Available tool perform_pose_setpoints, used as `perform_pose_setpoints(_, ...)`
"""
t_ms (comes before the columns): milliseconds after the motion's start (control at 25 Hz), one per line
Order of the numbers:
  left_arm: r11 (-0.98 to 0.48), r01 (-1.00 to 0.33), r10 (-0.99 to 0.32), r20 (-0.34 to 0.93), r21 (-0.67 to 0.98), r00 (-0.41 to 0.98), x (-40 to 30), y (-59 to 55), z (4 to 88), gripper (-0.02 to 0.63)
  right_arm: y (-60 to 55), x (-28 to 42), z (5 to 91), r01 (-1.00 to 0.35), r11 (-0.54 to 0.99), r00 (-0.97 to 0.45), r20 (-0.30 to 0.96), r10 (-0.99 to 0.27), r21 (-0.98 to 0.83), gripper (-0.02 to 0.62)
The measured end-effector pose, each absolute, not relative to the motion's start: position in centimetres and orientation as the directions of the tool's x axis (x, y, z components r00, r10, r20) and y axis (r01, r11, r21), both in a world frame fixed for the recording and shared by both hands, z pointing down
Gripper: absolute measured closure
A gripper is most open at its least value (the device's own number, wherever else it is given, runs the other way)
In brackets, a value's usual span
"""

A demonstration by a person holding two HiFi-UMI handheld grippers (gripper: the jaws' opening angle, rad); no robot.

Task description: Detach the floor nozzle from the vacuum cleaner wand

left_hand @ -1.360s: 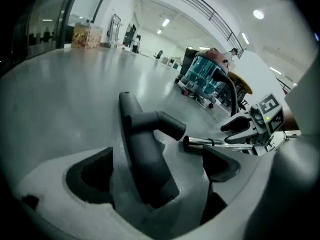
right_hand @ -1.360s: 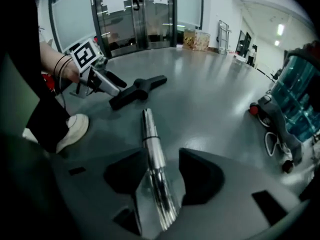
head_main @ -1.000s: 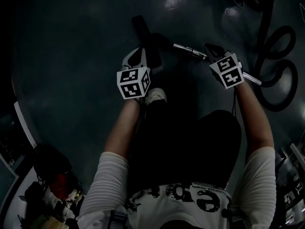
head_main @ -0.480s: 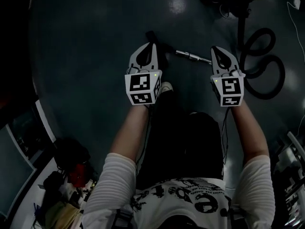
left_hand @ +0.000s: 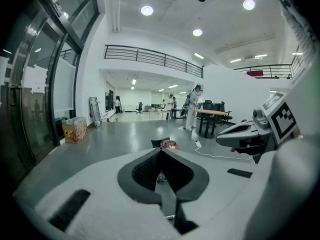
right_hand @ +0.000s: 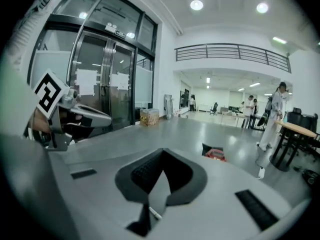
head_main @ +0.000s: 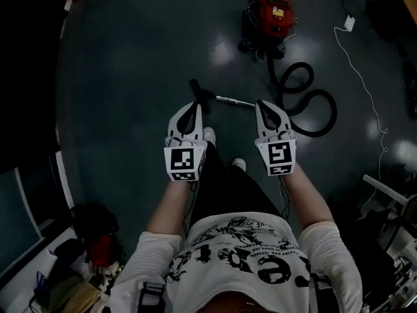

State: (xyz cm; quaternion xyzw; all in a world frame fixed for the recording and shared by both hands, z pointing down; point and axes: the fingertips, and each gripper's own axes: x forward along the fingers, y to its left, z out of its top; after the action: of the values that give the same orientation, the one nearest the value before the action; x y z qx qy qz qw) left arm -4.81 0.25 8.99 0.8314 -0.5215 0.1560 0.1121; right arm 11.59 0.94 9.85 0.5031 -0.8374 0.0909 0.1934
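Left gripper point(left_hand: 161, 153): we are seeing both white jaws clenched together, dark pads meeting, nothing between them. Right gripper point(right_hand: 162, 153): jaws likewise pressed closed and empty. We are holding the two side by side, well above the dark glossy floor point(head_main: 130, 77), pointing forward. Past their tips in the head view, the black floor nozzle point(head_main: 197, 89) is lying on the floor, in line with the slim chrome wand point(head_main: 233, 101); whether the two are joined we cannot tell. A black looped hose point(head_main: 303, 96) is lying between the wand and the red canister vacuum cleaner point(head_main: 272, 10). A thin white cable point(head_main: 359, 60) is trailing at right
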Motion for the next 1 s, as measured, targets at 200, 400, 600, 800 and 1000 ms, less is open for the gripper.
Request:
perform_pose_setpoints(200, -0.452, -0.878, -0.815, 0.327, 0.160, 0.479, -1.9, 8.2, 0.8, 0.601, 7.9, 13.7, -1.5, -0.875, 0.477, -0.441, 0.274, -0.854, 0.079, 0.594)
perform_pose_setpoints(400, -0.451, -0.891, -0.856, 0.257, 0.055, 0.449, -1.6, 14.1, -3.4, 0.601, 14.2, 13.8, -5.9, -0.845, 0.520, -0.495, 0.186, -0.848, 0.121, 0.592)
perform_pose_setpoints(600, -0.461, -0.885, -0.857, 0.224, 0.072, 0.465, -1.7, 20.0, -5.4, 0.601, 20.3, 13.2, -6.8, -0.838, 0.543, -0.530, 0.160, -0.833, 0.050, 0.594)
perform_pose_setpoints(800, -0.524, -0.850, -0.825, 0.211, 0.062, 0.524, -2.0, 26.7, -7.3, 0.601, 26.5, 12.5, -8.5, -0.869, 0.493, -0.485, 0.128, -0.865, 0.042, 0.594)
perform_pose_setpoints(1000, -0.527, -0.845, -0.828, 0.169, 0.093, 0.535, -4.1, 32.6, -9.1, 0.601, 32.8, 10.4, -9.2, -0.887, 0.459, -0.449, 0.135, -0.883, 0.047, 0.594)
